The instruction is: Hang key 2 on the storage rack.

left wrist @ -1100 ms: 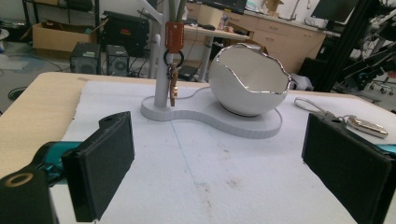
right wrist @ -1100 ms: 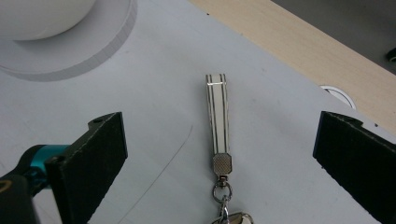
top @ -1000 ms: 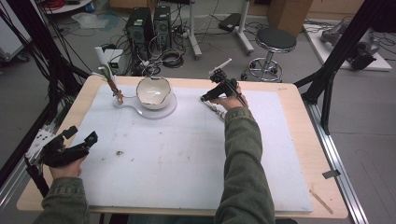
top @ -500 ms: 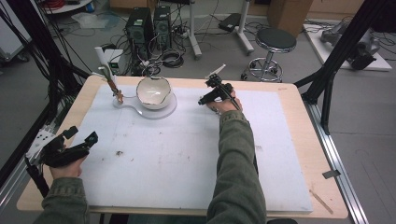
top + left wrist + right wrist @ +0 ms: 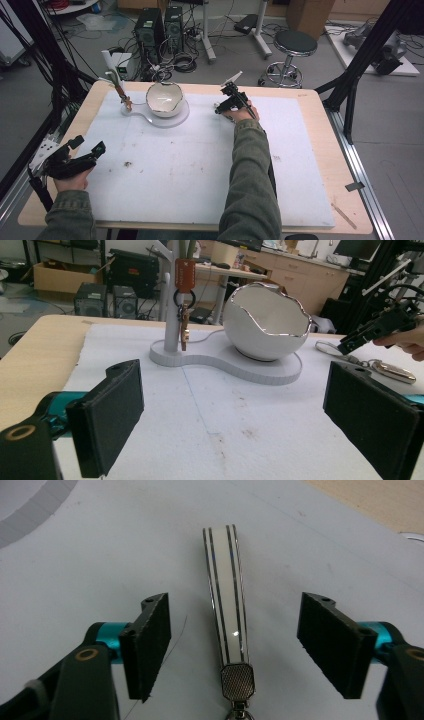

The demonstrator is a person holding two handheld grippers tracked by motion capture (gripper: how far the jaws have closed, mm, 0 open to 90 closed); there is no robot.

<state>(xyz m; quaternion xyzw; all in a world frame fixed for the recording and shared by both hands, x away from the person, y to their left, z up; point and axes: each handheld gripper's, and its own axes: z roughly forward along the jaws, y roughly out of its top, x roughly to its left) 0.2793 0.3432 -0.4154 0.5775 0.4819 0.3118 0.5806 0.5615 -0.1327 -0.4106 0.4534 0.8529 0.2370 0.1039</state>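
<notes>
A white keychain strap (image 5: 225, 595) with dark stripes and a metal clasp lies flat on the white mat, and it also appears at the right of the left gripper view as a strap (image 5: 395, 371). My right gripper (image 5: 239, 645) hangs low over it with one pad on each side. Its jaws have just been closing, and the pads stand clear of the strap. In the high view this right gripper (image 5: 221, 107) is at the far middle of the mat. My left gripper (image 5: 87, 146) rests open and empty at the near left, with its pads (image 5: 107, 415) wide apart.
A white egg-shaped bowl (image 5: 164, 99) sits on a white base (image 5: 177, 120) at the far left. Beside it a stand (image 5: 120, 92) carries a hanging orange-tagged key (image 5: 184, 305). The white mat (image 5: 200, 170) covers most of the wooden table (image 5: 320, 115).
The right hand has moved a little left and down toward the mat, and its jaws have narrowed. The left hand has stayed in place.
</notes>
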